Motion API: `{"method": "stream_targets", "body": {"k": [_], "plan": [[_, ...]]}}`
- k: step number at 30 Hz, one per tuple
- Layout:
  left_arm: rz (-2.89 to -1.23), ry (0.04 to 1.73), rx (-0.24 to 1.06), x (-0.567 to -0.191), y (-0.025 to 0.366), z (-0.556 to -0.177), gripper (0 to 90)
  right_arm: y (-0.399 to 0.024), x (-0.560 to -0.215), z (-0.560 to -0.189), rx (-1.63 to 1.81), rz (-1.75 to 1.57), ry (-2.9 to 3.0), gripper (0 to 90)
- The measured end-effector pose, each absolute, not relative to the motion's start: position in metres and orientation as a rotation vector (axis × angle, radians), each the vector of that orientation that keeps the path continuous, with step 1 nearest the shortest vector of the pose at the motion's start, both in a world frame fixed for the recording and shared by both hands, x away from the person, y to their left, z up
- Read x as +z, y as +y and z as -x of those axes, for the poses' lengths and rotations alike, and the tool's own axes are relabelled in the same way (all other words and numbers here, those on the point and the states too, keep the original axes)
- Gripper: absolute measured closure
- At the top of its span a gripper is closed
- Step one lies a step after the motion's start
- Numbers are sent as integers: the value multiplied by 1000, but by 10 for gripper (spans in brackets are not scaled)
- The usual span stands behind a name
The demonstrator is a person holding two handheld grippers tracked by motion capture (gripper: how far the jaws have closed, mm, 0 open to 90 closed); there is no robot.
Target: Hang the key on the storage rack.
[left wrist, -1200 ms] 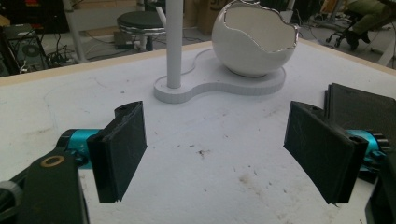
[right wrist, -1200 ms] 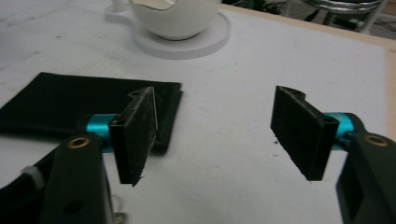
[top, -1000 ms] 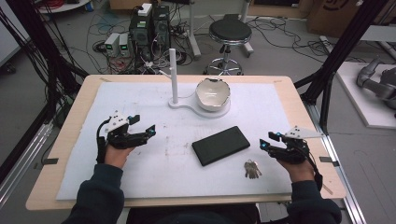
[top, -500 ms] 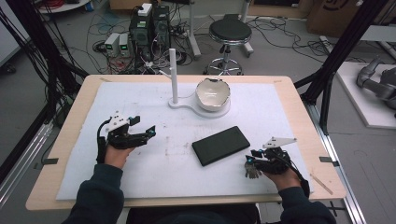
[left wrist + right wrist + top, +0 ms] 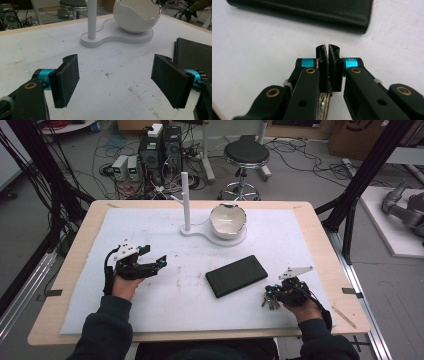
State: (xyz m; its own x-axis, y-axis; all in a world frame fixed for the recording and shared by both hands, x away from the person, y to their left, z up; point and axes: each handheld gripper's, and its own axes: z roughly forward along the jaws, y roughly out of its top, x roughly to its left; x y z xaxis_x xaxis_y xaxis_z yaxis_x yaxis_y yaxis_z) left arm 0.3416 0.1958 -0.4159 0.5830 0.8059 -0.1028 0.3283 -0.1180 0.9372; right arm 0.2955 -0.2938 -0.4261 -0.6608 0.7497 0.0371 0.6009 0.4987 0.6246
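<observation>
A bunch of keys [image 5: 270, 302] lies on the white mat near the front right, and my right gripper [image 5: 271, 295] is over it. Its jaws have just been closing and now stand shut on the keys [image 5: 324, 103], whose metal shows under the pads in the right gripper view. A flat black wallet [image 5: 236, 275] rests just left of that hand, and its edge [image 5: 307, 10] lies ahead of the jaws. At the left of the mat my left gripper [image 5: 156, 264] hovers open, with nothing between its pads [image 5: 65, 81].
A white stand [image 5: 200, 232] at the back middle carries an upright post [image 5: 185, 195] and an eggshell-shaped white bowl [image 5: 228, 220]. The wooden table edge [image 5: 350, 320] runs close behind the right hand. Bare mat [image 5: 185, 290] lies between the hands.
My right gripper moved left from the table's right side onto the keys and came down, and its jaws closed on them. The left gripper stayed put.
</observation>
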Motion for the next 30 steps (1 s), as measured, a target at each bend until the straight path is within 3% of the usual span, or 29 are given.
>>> {"method": "stream_targets", "body": {"k": [20, 26, 30], "plan": [[-1710, 952, 530, -416, 196, -342, 223, -317, -417, -298, 1058, -1185, 2344, 900], [-1714, 953, 531, -417, 196, -342, 223, -312, -424, -302, 1051, -1208, 2366, 649], [-1714, 955, 527, -417, 195, -342, 223, -303, -427, -303, 995, -1185, 2414, 646]]}}
